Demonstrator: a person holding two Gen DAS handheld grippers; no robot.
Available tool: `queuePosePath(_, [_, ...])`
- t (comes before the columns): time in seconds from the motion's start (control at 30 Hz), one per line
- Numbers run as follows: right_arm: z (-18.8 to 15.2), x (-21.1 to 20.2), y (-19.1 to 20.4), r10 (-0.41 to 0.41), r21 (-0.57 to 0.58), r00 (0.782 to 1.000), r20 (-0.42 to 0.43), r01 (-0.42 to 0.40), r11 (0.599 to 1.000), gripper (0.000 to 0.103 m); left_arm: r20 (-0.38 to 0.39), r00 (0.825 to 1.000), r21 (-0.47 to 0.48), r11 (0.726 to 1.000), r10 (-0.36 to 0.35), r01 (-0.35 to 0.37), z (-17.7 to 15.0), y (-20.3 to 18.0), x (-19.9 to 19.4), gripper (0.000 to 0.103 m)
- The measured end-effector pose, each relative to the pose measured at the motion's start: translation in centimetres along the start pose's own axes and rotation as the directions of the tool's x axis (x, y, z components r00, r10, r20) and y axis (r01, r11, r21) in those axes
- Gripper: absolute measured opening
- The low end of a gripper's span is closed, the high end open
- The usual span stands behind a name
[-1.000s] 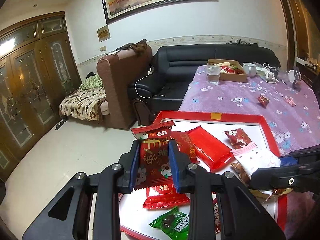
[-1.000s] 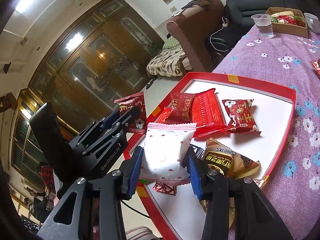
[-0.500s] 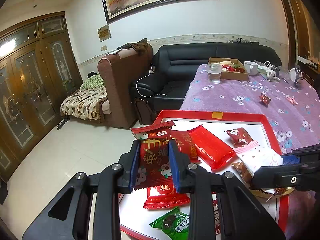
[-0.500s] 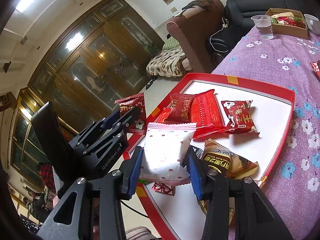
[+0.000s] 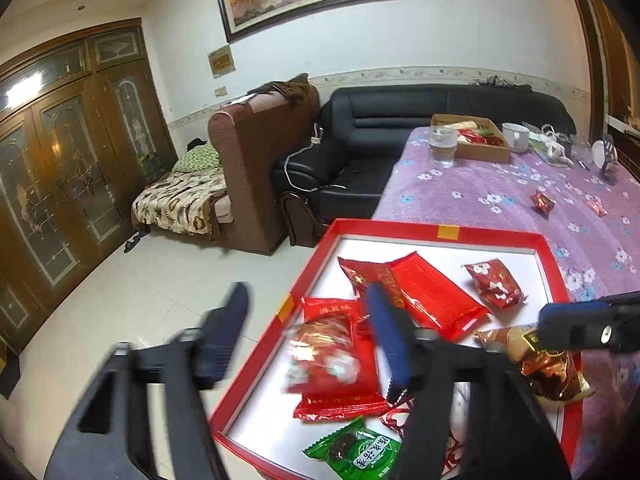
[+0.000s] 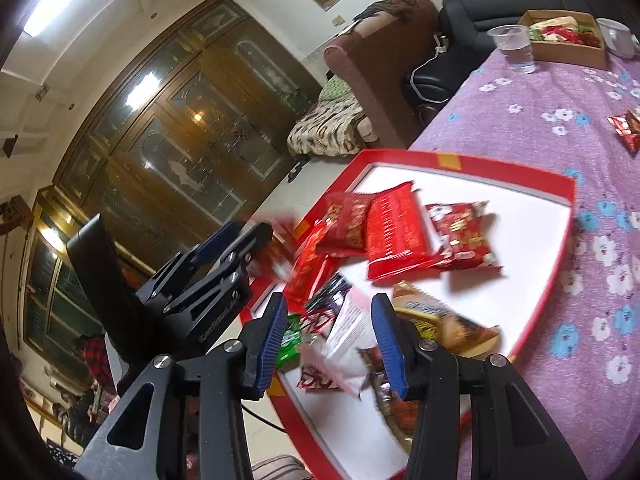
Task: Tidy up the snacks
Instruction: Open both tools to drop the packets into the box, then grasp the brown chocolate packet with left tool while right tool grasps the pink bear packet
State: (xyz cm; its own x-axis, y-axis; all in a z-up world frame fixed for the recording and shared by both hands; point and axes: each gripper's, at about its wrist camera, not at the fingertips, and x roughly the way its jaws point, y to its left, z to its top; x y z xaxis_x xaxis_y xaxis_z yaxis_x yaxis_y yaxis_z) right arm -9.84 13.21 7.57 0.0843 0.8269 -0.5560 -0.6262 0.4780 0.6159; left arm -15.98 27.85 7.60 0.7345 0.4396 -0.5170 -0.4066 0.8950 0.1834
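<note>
The left gripper is opening; its jaws stand spread above the near left corner of the red tray. A red packet shows blurred between the jaws and touches neither pad. It appears to be dropping onto other red packets in the tray. Judgement: this is a release step, and the height over the tray keeps the drop short so the packet lands inside the rim.

The right gripper is also opening, by a smaller amount. A white packet with pink dots sits tilted and blurred between its jaws, apart from the left pad; contact with the right pad cannot be told. It seems to be slipping free, not pinched. It hangs over the near end of the tray, above a green packet and beside a brown packet.

The tray lies on the near end of the purple floral tablecloth, one corner overhanging the table edge. It already holds several red packets side by side at its far end. Two small sweets remain loose on the cloth, well apart from the tray. A cardboard box of other snacks and a plastic cup stand at the far end.

Judgement: the task is partly done; the loose sweets remain to be collected.
</note>
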Motion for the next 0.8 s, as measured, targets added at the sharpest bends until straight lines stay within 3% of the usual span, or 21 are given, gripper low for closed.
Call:
queuePosePath(0.2, [1.5,-3.4,-4.3,-0.075,0.093,0.994,0.082,0.067,0.993,0.047,0.005,1.000,0.009,1.000,-0.009,0.009,0.2,-0.2,-0.1,0.082])
queuePosePath(0.4, [2.7,-9.2,-11.1,-0.237,0.232,0.952,0.195,0.190,0.954,0.051,-0.022,1.000,0.057,0.998,-0.012,0.014,0.4,-2.3,0.5,0.082])
queuePosePath(0.57, [3.7,-15.1,-18.3,-0.412,0.362,0.882,0.228,0.315,0.877,0.054,-0.014,0.999,0.123,0.991,-0.045,0.046,2.1,-5.1,0.3,0.082])
queuePosePath(0.63, [4.5,-17.2,-21.3,-0.513,0.392,0.837,0.191,0.413,0.822,0.055,-0.001,0.997,0.159,0.985,-0.072,0.071,3.4,-6.7,0.1,0.082])
queuePosePath(0.73, [5.5,-18.9,-24.8,-0.600,0.404,0.788,0.139,0.508,0.761,0.055,0.006,0.990,0.207,0.969,-0.139,0.135,5.5,-9.6,0.3,0.083])
queuePosePath(0.8, [6.1,-19.1,-26.5,-0.614,0.402,0.781,0.116,0.529,0.748,0.055,-0.015,0.978,0.236,0.950,-0.206,0.204,7.0,-11.8,0.9,0.083])
